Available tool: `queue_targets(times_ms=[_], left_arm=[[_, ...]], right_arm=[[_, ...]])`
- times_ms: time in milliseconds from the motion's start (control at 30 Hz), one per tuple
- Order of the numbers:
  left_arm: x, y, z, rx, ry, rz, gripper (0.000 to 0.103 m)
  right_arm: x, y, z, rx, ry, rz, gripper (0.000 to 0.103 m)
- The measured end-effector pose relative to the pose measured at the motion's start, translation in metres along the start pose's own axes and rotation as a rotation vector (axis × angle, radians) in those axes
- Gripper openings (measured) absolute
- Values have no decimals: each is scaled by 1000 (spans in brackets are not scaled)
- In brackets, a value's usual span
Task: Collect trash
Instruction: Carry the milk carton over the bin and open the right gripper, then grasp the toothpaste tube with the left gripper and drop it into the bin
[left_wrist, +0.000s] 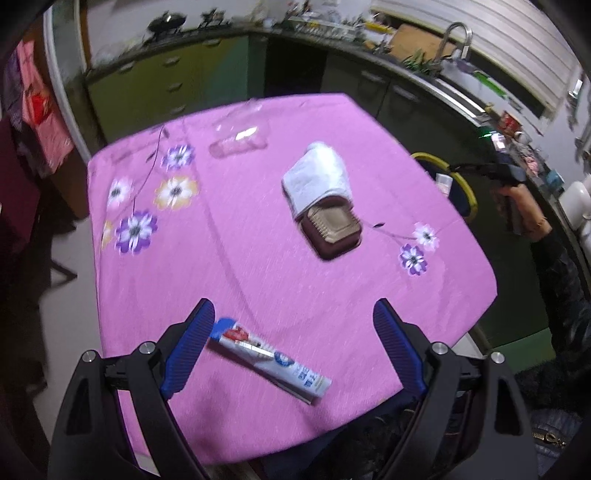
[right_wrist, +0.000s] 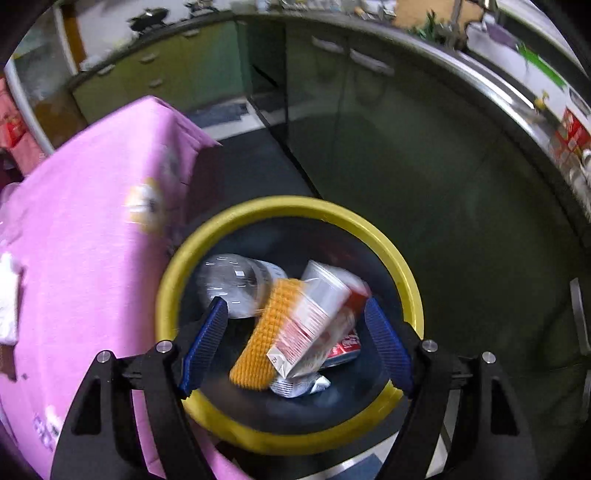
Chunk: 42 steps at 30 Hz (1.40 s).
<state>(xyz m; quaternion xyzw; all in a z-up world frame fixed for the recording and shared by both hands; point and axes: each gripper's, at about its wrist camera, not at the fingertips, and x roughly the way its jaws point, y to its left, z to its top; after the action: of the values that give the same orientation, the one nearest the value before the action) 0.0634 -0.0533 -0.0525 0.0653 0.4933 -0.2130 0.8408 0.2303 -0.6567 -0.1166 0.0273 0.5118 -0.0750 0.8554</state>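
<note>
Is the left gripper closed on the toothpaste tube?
No. The left gripper stands wide open above the toothpaste tube, which lies flat on the pink tablecloth, untouched by the blue fingers.

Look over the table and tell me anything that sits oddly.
The white towel is draped half over the brown square container, covering its far side instead of lying flat on the pink cloth. The toothpaste tube lies askew near the table's front edge. Nothing looks spilled.

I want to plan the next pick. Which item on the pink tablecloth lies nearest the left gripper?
The toothpaste tube: it lies flat between the open fingers of the left gripper. The white cloth, brown container and clear plastic piece lie farther off.
</note>
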Motion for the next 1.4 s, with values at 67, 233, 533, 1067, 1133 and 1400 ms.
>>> queue_targets(times_ms=[67,233,533,1067,1133,1400], left_arm=[[4,4,-3,-34,45,10,83],[20,22,-16,-213,174,-23,83],[68,34,-33,-392,311,-99,71],[108,26,-24,-355,404,-33,34],[110,22,-23,-326,401,-34,26],[104,0,-6,-207,350,-35,19]], right_arm=[[-18,7,-3,-25,-33,21,76],[-48,29,-13,-84,-101,74,77],[-49,49,-22,-150,-101,144,78],[-46,45,-32,-134,-77,166,78],[-46,45,-32,-133,-75,169,78],[-44,44,-33,-131,-65,163,78]])
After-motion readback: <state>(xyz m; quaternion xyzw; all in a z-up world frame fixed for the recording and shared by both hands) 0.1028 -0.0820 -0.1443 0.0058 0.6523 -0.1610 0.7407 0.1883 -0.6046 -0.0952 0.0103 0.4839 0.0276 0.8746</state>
